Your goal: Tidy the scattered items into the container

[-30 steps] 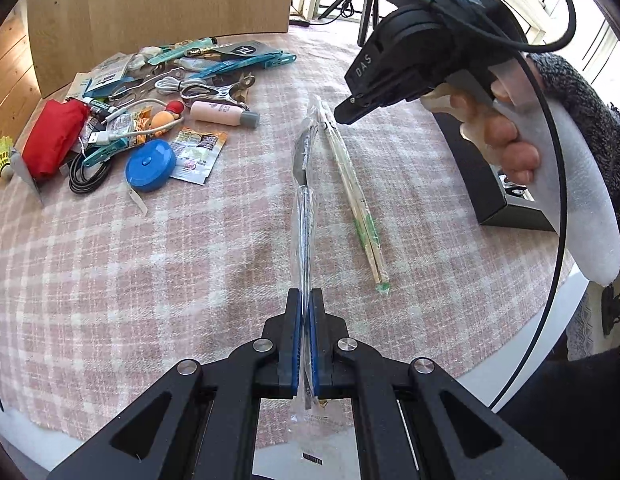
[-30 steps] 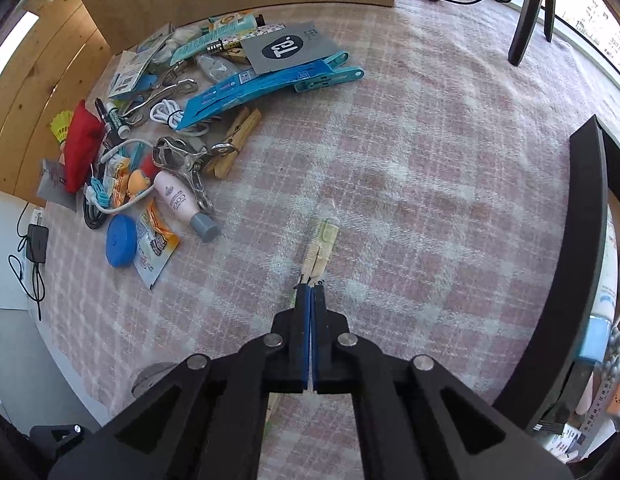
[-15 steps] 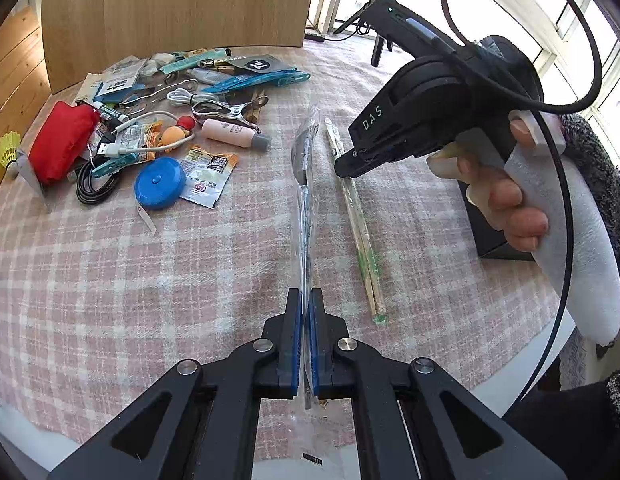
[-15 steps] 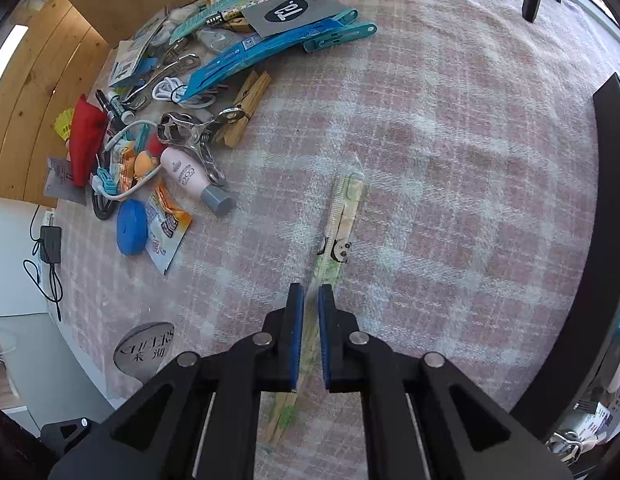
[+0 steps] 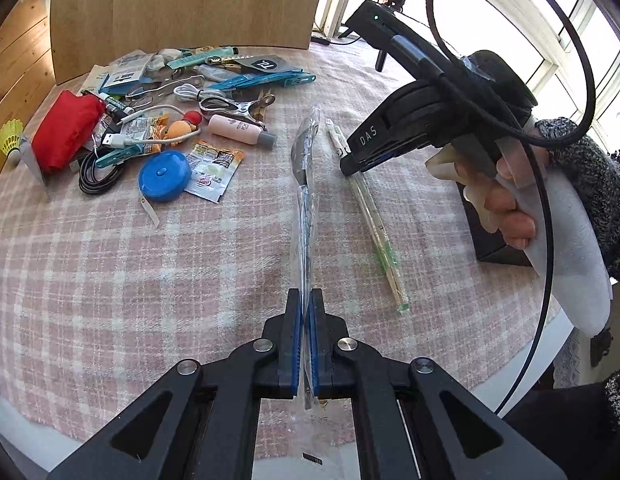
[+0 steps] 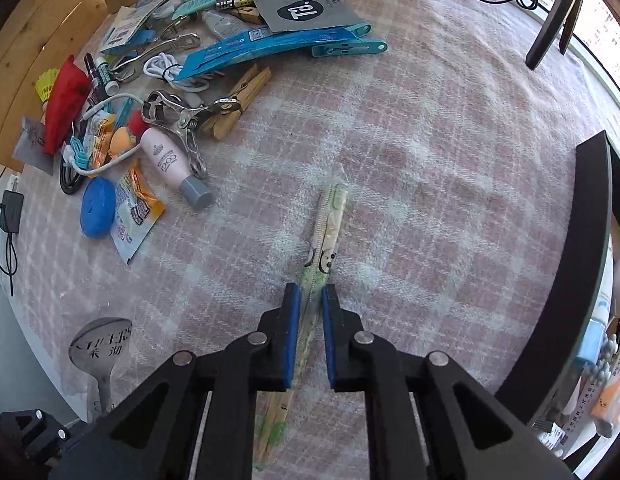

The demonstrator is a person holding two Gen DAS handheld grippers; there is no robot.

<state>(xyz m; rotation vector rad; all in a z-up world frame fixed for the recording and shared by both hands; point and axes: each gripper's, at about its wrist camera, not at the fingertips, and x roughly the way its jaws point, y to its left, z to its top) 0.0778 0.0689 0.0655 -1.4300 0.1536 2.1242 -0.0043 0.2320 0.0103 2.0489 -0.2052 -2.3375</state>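
Observation:
My left gripper (image 5: 304, 304) is shut on a metal spoon in a clear plastic sleeve (image 5: 305, 168), held edge-on above the checked tablecloth. The spoon's bowl also shows at the lower left of the right wrist view (image 6: 100, 346). My right gripper (image 6: 310, 300) is open a little, its jaws astride a pair of wrapped chopsticks (image 6: 323, 240) lying on the cloth. In the left wrist view the right gripper (image 5: 347, 168) sits over the chopsticks (image 5: 375, 228). The black container (image 6: 565, 292) stands at the right.
A pile of scattered items lies at the far left: a blue tape measure (image 5: 164, 176), pink bottle (image 5: 240, 133), red pouch (image 5: 66, 132), black cable (image 5: 96, 176), metal clip (image 6: 178, 118), blue clips (image 6: 278, 46), wooden peg (image 6: 240, 100). The container (image 5: 489, 240) holds several items.
My right gripper has opened slightly and drawn back along the chopsticks, which lie between its jaws on the cloth. My left gripper has risen a little with the spoon.

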